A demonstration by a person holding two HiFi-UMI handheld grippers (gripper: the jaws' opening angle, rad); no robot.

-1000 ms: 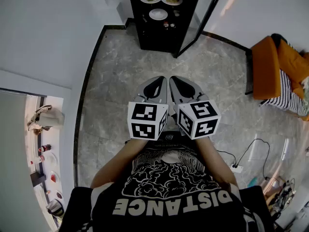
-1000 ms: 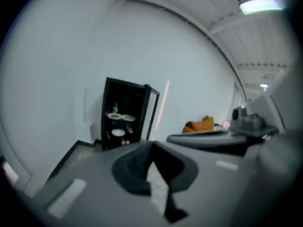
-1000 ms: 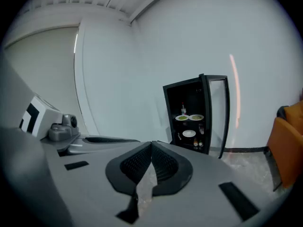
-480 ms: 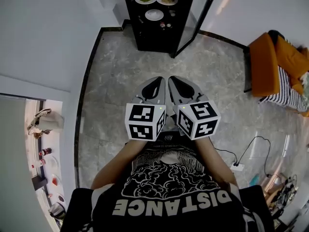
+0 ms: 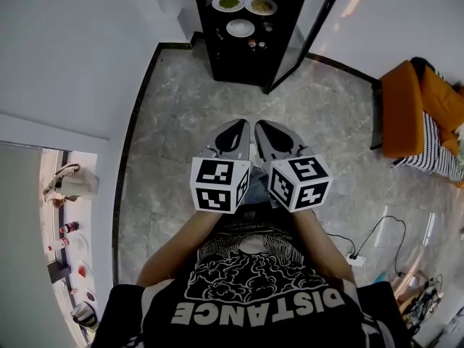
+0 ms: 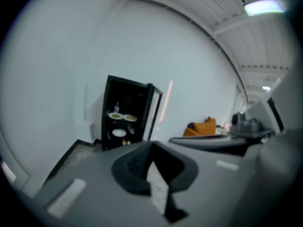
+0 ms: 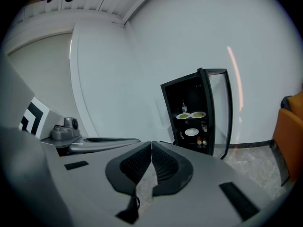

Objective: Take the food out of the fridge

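Head view, left to right. A counter point(image 5: 72, 249) along the left wall carries small bottles and dishes, too small to name. At centre the person's black shirt point(image 5: 261, 307) bears the white word "DISTANCE". Both arms reach forward side by side. The left gripper point(image 5: 242, 122) has its jaws pressed together with nothing between them, and its marker cube point(image 5: 220, 185) shows black-and-white squares but no readable text. The right gripper point(image 5: 258, 122), just beside it, also has its jaws pressed together and empty.

Well ahead of both, across the grey stone floor point(image 5: 181, 122), stands a black fridge point(image 5: 239, 64) with its glass door point(image 5: 293, 42) swung open to the right. The food is inside:
- On the upper shelf, a plate of green food point(image 5: 228, 3) sits beside a plate of pale food point(image 5: 260, 6).
- Below them is a white plate point(image 5: 240, 27).
- Lower down are small jars point(image 5: 254, 44).

At far right is an orange chair point(image 5: 417, 111), and a power strip point(image 5: 355, 261) lies on the floor.
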